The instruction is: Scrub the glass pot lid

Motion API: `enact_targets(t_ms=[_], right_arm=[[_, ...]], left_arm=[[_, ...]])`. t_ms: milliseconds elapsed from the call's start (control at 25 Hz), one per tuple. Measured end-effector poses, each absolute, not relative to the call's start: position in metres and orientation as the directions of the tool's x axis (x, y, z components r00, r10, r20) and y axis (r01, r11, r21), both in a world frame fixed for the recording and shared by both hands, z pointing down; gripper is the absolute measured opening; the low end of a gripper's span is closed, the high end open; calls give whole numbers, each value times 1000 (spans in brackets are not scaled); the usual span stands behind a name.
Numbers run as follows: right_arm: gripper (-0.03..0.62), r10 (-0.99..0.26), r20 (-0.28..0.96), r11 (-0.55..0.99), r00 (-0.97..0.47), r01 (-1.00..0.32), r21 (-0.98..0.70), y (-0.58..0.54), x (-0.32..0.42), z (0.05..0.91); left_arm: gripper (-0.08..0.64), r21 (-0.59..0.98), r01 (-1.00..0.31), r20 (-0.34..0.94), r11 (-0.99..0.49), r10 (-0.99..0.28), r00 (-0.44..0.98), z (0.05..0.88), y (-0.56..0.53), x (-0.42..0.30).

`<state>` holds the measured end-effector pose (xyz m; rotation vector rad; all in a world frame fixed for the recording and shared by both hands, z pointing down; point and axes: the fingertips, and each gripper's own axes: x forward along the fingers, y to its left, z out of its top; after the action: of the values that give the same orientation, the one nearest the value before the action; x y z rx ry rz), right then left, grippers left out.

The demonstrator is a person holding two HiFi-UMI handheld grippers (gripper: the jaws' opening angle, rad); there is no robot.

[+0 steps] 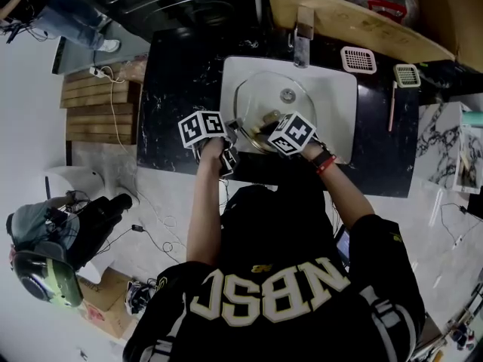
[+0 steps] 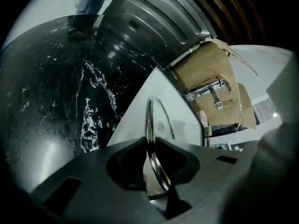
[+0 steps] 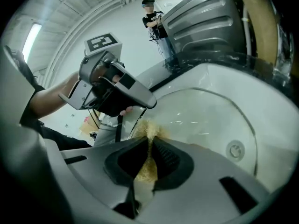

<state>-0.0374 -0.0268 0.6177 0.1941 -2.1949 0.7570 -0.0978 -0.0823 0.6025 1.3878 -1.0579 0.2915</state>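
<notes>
The glass pot lid (image 1: 260,100) stands tilted in the white sink (image 1: 339,89). My left gripper (image 1: 235,128) is shut on its metal rim at the near left edge. In the left gripper view the rim (image 2: 149,118) runs edge-on between the jaws of the left gripper (image 2: 149,146). My right gripper (image 1: 266,125) is shut on a yellow scrubber (image 3: 148,129), whose tuft touches the lid's glass (image 3: 201,111) close to the left gripper (image 3: 112,85). The right gripper (image 3: 150,146) points down into the basin.
A faucet (image 1: 303,40) rises behind the sink, and the drain (image 3: 235,150) shows through the glass. Black marble counter (image 1: 181,89) surrounds the basin. Two strainers (image 1: 358,59) and a thin stick (image 1: 392,104) lie at the right. A steel bin (image 2: 154,17) stands behind, and a person (image 3: 152,13) stands far off.
</notes>
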Motion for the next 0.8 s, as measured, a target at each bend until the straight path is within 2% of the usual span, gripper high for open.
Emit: enact_targets(t_ms=[560, 800], right_arm=[[43, -148, 736, 808, -661, -510, -296, -89, -61, 633], [43, -209, 738, 803, -641, -544, -245, -121, -66, 641]], left_arm=[[77, 642, -728, 754, 239, -372, 542, 605, -81, -96], [77, 629, -740, 764, 241, -369, 529, 605, -81, -97]])
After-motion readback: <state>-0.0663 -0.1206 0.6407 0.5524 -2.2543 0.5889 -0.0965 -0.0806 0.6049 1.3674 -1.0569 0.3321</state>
